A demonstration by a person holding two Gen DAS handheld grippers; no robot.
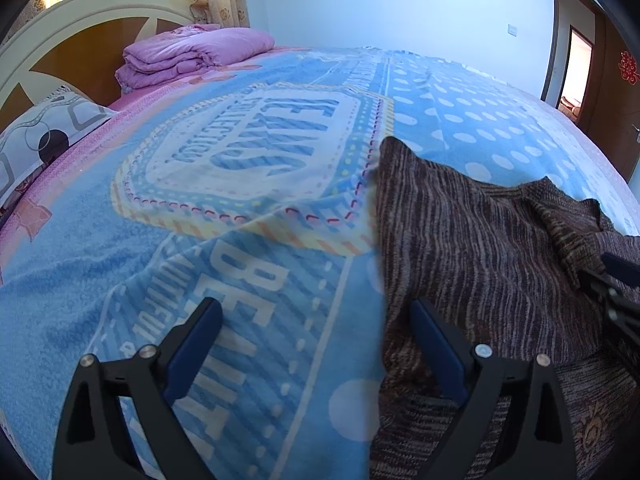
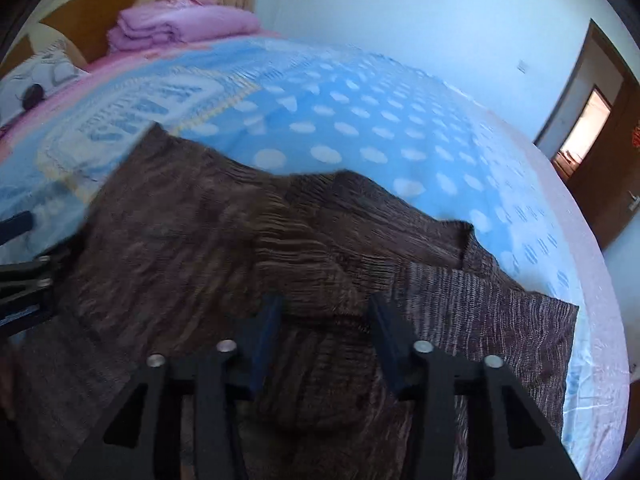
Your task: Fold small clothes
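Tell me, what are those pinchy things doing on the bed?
A person is folding a brown striped knitted garment that lies on the blue blanket of a bed. The right gripper is over a raised bunch of the cloth, jaws partly closed; whether they pinch it yet is unclear in the blurred view. The left gripper stands wide open at the garment's left edge, gripping nothing. The garment is still rumpled, not neatly folded.

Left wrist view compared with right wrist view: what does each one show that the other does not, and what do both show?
Only the left view shows the sharp printed lettering on the blanket and the garment's left edge. Only the right view shows the garment's right corner and a raised fold between the right gripper fingers. Both show the brown knitted garment, blue blanket, pink folded quilt and doorway.
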